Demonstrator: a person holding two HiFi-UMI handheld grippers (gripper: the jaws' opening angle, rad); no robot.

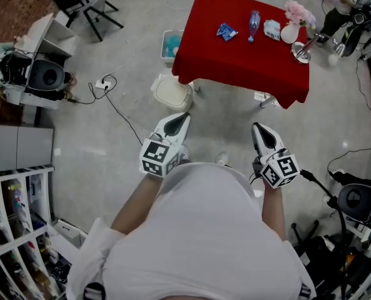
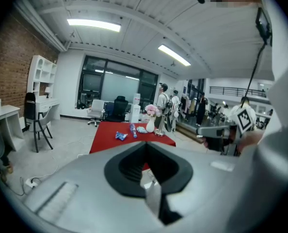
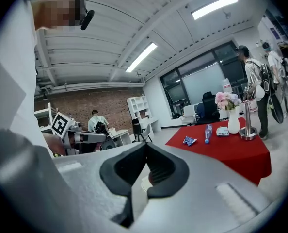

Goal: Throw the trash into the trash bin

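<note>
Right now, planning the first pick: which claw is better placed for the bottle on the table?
Probably right: the bottle lies nearly ahead of the right claw; the left claw faces the white bin.

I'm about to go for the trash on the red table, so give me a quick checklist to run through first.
1. Left gripper free: ok, jaws together, nothing between them.
2. Right gripper free: ok, jaws together, empty.
3. Jaws ready to grasp: not ok, both must open.
4. Trash located: ok, blue wrapper and plastic bottle lie apart on the red table.
5. White bin located: ok, on the floor by the table's near corner.
6. Table in reach: not ok, both grippers hang well short of it.
</note>
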